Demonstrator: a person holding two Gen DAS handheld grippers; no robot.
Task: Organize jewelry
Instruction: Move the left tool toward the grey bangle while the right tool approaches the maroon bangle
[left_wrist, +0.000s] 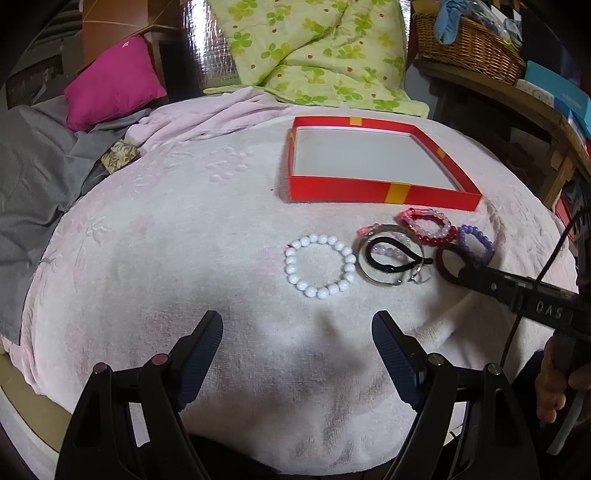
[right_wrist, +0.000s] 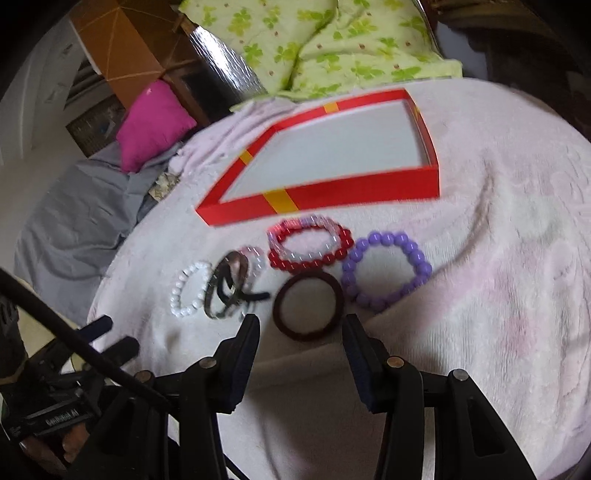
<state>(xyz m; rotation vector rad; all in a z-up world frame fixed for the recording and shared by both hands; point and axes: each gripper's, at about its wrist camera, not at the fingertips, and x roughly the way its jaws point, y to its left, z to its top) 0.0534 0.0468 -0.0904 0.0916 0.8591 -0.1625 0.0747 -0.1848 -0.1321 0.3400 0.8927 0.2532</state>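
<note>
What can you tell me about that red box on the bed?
The red box is a shallow, open tray-like lid or base, seemingly cardboard, with red walls crossed by yellow bands and a plain white floor. Nothing lies inside. It sits flat on the pale pink blanket, just beyond the bracelets; neither gripper touches it.

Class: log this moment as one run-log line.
left gripper: open, idle | right gripper: open, at dark red bangle | red box: empty

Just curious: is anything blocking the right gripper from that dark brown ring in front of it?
Nothing visible. The right gripper is open, and the dark brown ring lies just ahead of its fingertips on bare blanket.
</note>
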